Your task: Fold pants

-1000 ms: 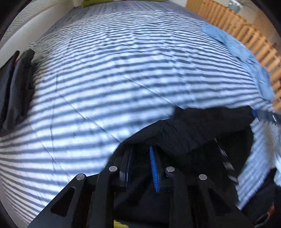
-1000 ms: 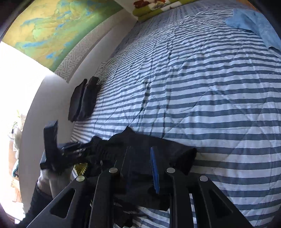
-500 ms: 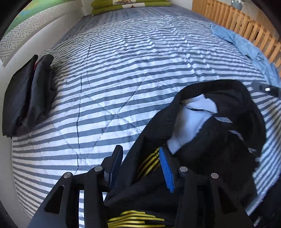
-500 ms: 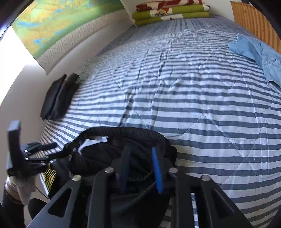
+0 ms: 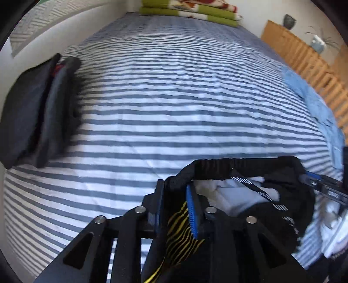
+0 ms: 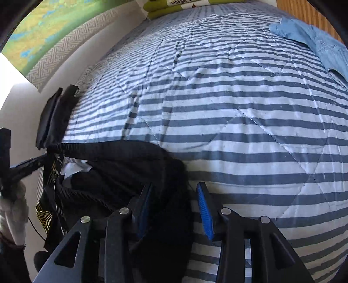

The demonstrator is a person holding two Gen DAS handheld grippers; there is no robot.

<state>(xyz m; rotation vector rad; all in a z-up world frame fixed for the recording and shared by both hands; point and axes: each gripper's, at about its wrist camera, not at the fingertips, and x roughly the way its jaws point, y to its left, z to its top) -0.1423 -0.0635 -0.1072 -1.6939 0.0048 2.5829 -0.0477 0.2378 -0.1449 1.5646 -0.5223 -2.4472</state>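
A bed (image 5: 174,104) fills both views, covered by a quilt in blue and white stripes. At its far end lies a stack of folded green blankets (image 5: 191,10). Along the right edge of the bed sprawls a light blue denim garment (image 6: 315,41), next to a wooden slatted rail (image 5: 308,63). On the left edge of the bed, against the wall, sits a pile of dark folded clothes (image 5: 37,113).

The black pants (image 6: 121,169) lie bunched at the near edge of the bed, towards the left corner, with the waistband stretched into an open loop and white pocket lining showing inside. A yellow striped pattern shows on the fabric by the left claw.

The left claw (image 5: 174,204) is clamped on the pants' waistband, black cloth pinched between its blue pads. The right claw (image 6: 174,209) has its fingers spread apart; black cloth lies against the left finger, while the right finger stands clear over the quilt. A white-sleeved hand (image 6: 13,204) holds the left tool at the left border of the right wrist view.
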